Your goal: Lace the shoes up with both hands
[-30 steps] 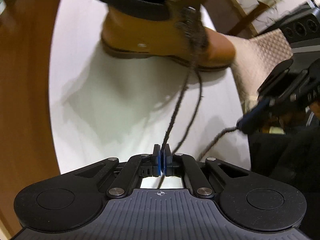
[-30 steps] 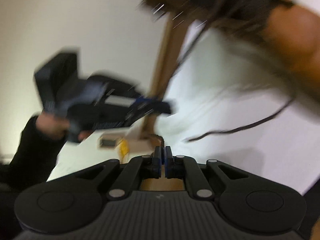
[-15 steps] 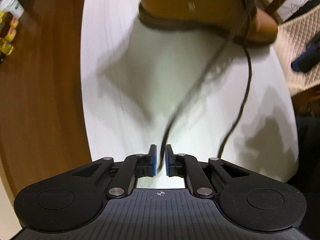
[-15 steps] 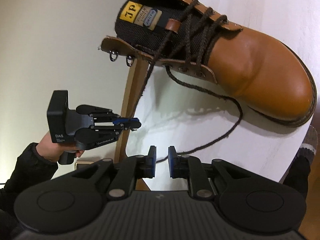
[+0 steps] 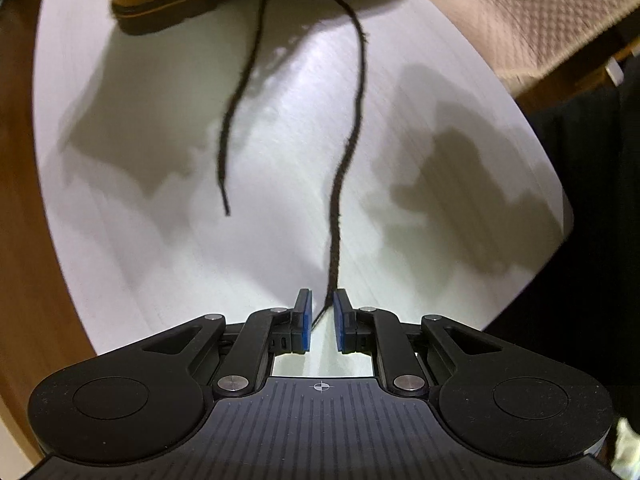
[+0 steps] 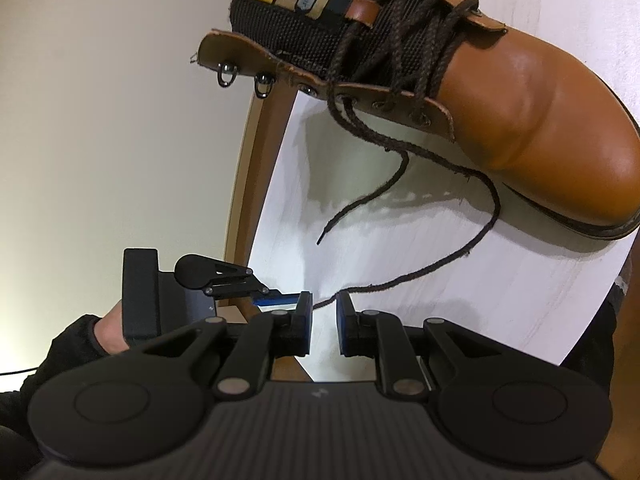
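Observation:
A tan leather boot (image 6: 532, 128) with dark brown laces stands on the white table (image 6: 460, 312); only its sole edge (image 5: 168, 20) shows in the left wrist view. Two loose lace ends trail over the table. The shorter end (image 5: 228, 128) lies free. The longer end (image 5: 344, 168) runs between the blue pads of my left gripper (image 5: 320, 320), which is open. My right gripper (image 6: 323, 320) is open and empty, with the longer lace's tip (image 6: 400, 280) lying just beyond its fingers. The left gripper also shows in the right wrist view (image 6: 276, 300), low and close to the right gripper.
The table has a wooden rim (image 5: 24, 200). A quilted beige cushion (image 5: 540, 12) sits beyond the table's far right edge. The boot's two upper lace hooks (image 6: 244, 76) hang without lace through them. A plain wall (image 6: 100, 100) lies behind.
Both grippers were shut on the lace ends a second ago and have opened. The laces have dropped onto the table. My left gripper has moved down toward the longer lace end.

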`<control>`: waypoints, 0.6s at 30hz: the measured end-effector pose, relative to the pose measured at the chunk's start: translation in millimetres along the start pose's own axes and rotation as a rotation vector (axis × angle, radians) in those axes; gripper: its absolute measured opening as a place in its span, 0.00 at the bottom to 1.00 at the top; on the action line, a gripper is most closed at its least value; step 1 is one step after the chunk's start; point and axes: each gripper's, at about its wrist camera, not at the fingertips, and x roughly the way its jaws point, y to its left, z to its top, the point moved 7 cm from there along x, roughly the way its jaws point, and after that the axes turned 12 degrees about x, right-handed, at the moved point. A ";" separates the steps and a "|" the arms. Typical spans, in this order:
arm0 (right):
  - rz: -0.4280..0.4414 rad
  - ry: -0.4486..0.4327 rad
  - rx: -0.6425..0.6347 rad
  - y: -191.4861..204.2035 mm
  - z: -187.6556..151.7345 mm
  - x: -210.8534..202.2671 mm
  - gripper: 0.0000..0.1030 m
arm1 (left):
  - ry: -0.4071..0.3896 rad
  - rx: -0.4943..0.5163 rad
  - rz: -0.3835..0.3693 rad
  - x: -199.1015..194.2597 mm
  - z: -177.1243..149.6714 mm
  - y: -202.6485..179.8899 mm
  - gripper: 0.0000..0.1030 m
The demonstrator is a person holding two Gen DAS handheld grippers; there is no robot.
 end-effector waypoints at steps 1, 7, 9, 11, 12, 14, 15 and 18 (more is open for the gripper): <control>-0.003 -0.001 0.001 -0.4 -0.5 1.8 0.15 | 0.001 0.006 -0.003 2.3 0.4 -0.5 0.10; -0.018 -0.023 0.003 0.7 -4.8 0.8 0.15 | -0.010 0.130 0.016 -3.2 14.8 -5.4 0.01; -0.020 -0.033 -0.020 4.2 -6.4 -0.8 0.15 | -0.036 0.213 0.056 -18.5 24.8 -3.3 0.01; -0.020 -0.045 -0.066 10.6 -9.4 -2.9 0.15 | -0.066 0.294 0.077 -34.8 35.9 -0.9 0.01; -0.019 -0.050 -0.093 14.0 -10.8 -3.7 0.15 | -0.087 0.349 0.082 -45.2 42.7 0.0 0.01; -0.028 -0.069 -0.197 26.1 -13.1 -8.4 0.16 | -0.134 0.497 0.079 -69.7 57.1 -0.1 0.01; -0.037 -0.079 -0.254 32.3 -13.6 -10.9 0.16 | -0.148 0.548 0.077 -77.0 62.7 -0.8 0.01; -0.059 -0.092 -0.441 52.3 -15.5 -16.8 0.18 | -0.165 0.649 0.071 -92.8 77.7 -1.2 0.01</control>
